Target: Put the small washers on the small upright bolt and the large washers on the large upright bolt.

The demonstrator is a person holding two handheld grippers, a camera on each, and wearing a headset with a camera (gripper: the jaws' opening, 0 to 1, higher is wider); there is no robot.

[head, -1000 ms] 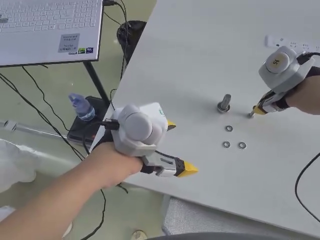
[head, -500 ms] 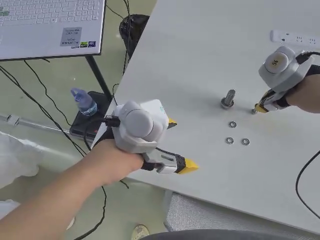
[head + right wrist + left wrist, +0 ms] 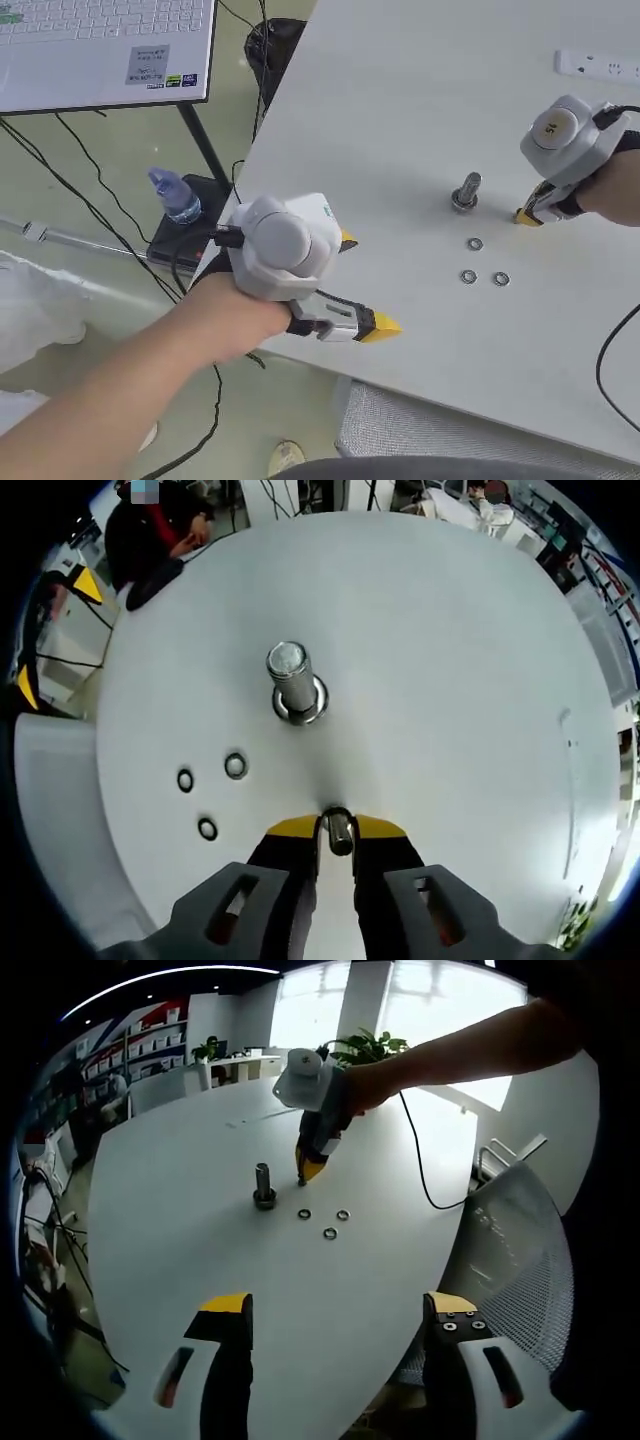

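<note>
Right gripper (image 3: 338, 823): jaws clamped on the small bolt (image 3: 339, 832), shank roughly upright, just beside the large bolt (image 3: 296, 685) but apart from it. I cannot tell whether its base is seated on the table (image 3: 450, 680).

Left gripper (image 3: 337, 1305): jaws wide apart, holding nothing, well apart from the large bolt, out by the table edge.

Three washers (image 3: 235, 765) lie flat near the large bolt. None touch it and none are threaded. I cannot sort them by size from here.

Step in hand, as I read it: stand the small bolt on its head.
- Press it flat to the table before letting go.
- Open both jaws evenly and slowly, since a one-sided release would likely tip it.
- Lift straight up, away from the large bolt.
- Keep it clear of the large bolt and the washers, so there is room to thread later.
</note>
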